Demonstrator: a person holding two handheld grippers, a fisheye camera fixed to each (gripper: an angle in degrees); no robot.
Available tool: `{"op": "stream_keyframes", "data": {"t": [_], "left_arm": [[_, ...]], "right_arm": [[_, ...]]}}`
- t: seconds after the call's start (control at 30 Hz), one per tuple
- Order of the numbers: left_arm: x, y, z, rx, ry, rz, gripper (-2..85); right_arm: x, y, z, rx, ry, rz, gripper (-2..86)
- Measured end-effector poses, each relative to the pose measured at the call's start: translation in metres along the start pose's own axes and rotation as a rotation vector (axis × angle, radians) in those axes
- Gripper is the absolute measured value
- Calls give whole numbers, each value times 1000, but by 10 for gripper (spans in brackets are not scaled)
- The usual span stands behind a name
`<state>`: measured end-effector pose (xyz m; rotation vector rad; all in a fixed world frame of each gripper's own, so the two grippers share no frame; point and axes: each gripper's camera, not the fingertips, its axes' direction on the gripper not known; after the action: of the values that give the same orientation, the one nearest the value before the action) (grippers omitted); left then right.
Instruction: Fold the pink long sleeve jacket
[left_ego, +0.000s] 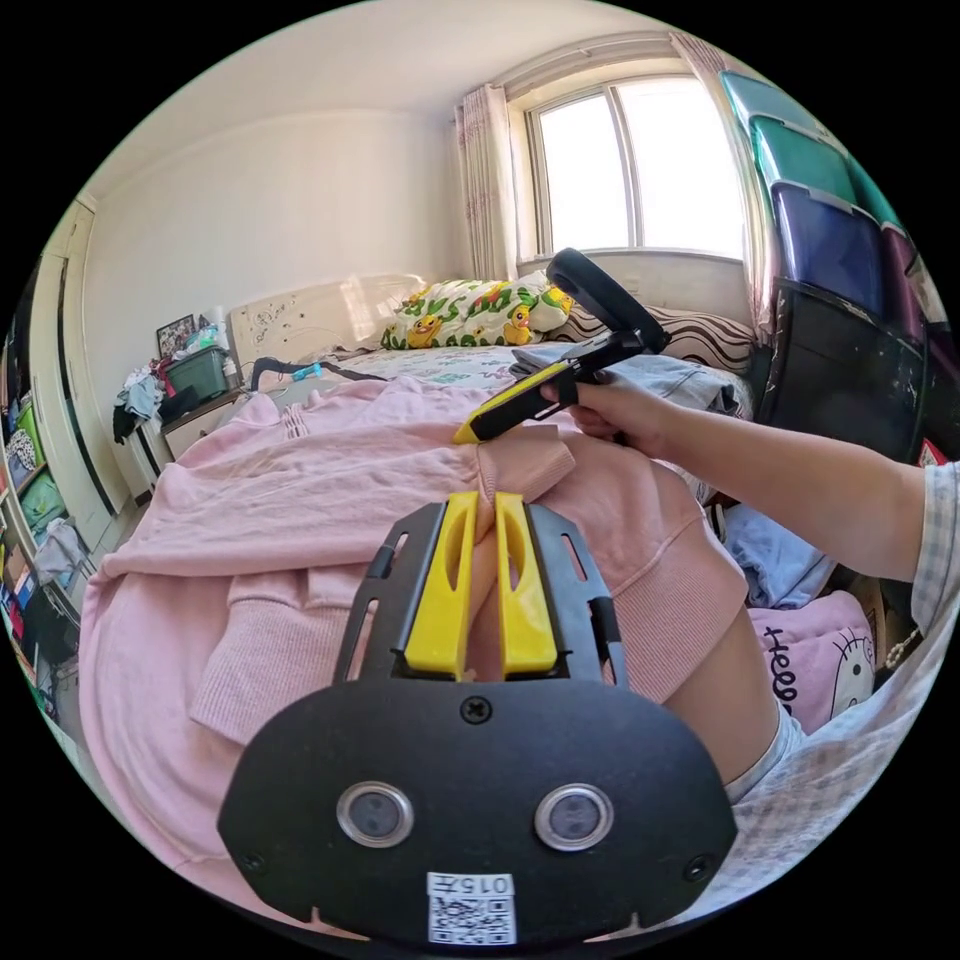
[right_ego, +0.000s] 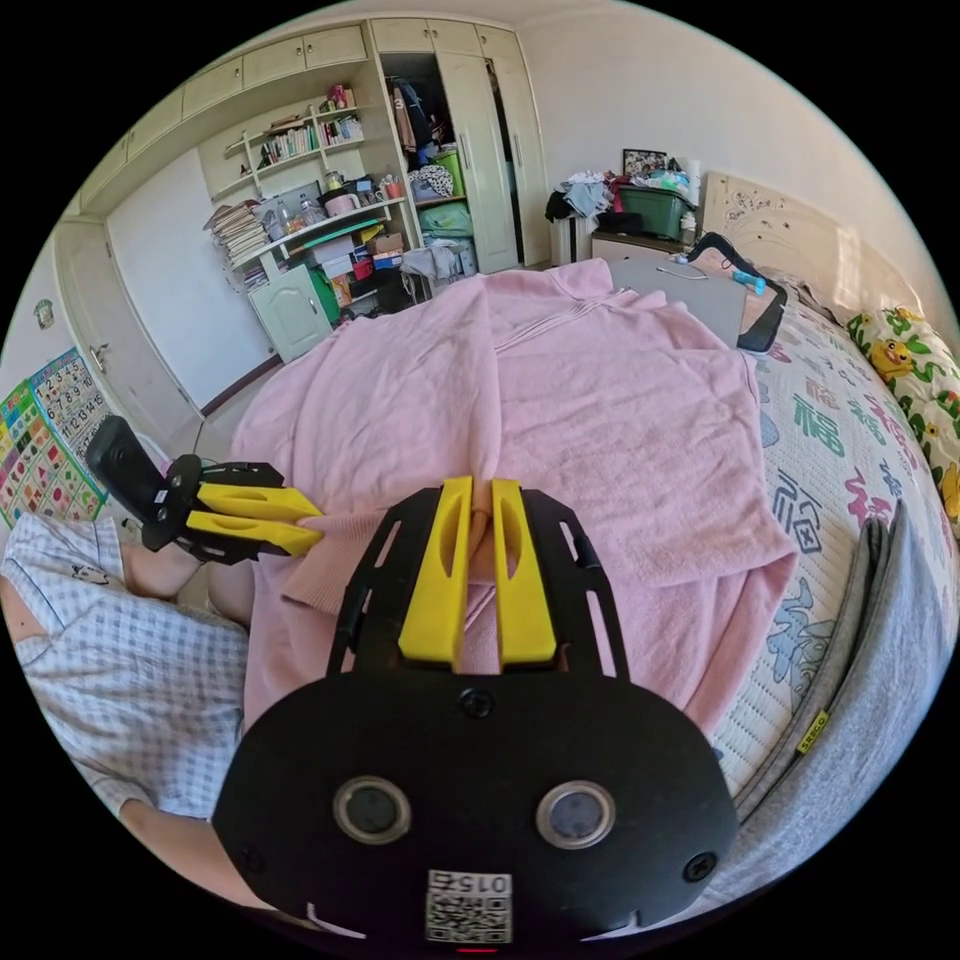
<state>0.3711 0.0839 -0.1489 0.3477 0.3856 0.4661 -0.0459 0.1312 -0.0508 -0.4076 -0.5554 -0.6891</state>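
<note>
A: What is seen largest, and where is the task's thing?

B: The bed (right_ego: 850, 440) is taken as the landmark. The pink jacket (right_ego: 600, 400) is spread across it, the body lying toward the headboard (right_ego: 790, 225) and the near hem hanging off the bed's edge by the person.

A: How is its long axis judged?

B: It is judged to run from the near edge of the bed away toward the far collar, where a zip line is seen in the right gripper view.

A: And the grippers?

B: The right gripper (right_ego: 478, 505) is seen with its yellow jaws closed to a narrow gap, pink cloth pinched between them, over the near part of the jacket. In the left gripper view the left gripper (left_ego: 482, 515) is likewise clamped, a ribbed cuff (left_ego: 525, 465) of the sleeve being gripped just ahead of its tips.

A: Which one is nearer the bed's edge?

B: The left is, as placed in the right gripper view, where it is seen off the edge beside the person's checked garment (right_ego: 130, 640), jaws close together at a sleeve end.

A: What does the coming move turn on?

B: The jacket's body lies ahead of both pairs of jaws, so the held cloth would probably be carried forward along that long axis, over the bed.
</note>
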Motion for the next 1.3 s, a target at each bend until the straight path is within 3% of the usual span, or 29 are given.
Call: {"op": "stream_keyframes", "data": {"t": [0.33,0.53,0.7,0.8,0.93,1.17,1.3], "left_arm": [[-6,33,-7,35,52,-44,15],[-74,67,-99,249,80,-70,19],[-172,77,-113,190,-56,-126,39],[-221,66,-80,100,-143,-113,62],[-301,40,-3,0,-88,-186,77],[-405,-11,147,-114,-60,-344,105],[-445,-34,234,-171,-109,-420,114]], "right_arm": [[-46,15,6,41,93,-34,56],[-69,74,-48,343,253,61,59],[-61,93,-100,597,260,50,34],[-42,54,-106,570,236,56,59],[-18,-20,-90,493,245,19,84],[72,-191,9,290,183,114,107],[134,-272,74,162,262,227,128]]}}
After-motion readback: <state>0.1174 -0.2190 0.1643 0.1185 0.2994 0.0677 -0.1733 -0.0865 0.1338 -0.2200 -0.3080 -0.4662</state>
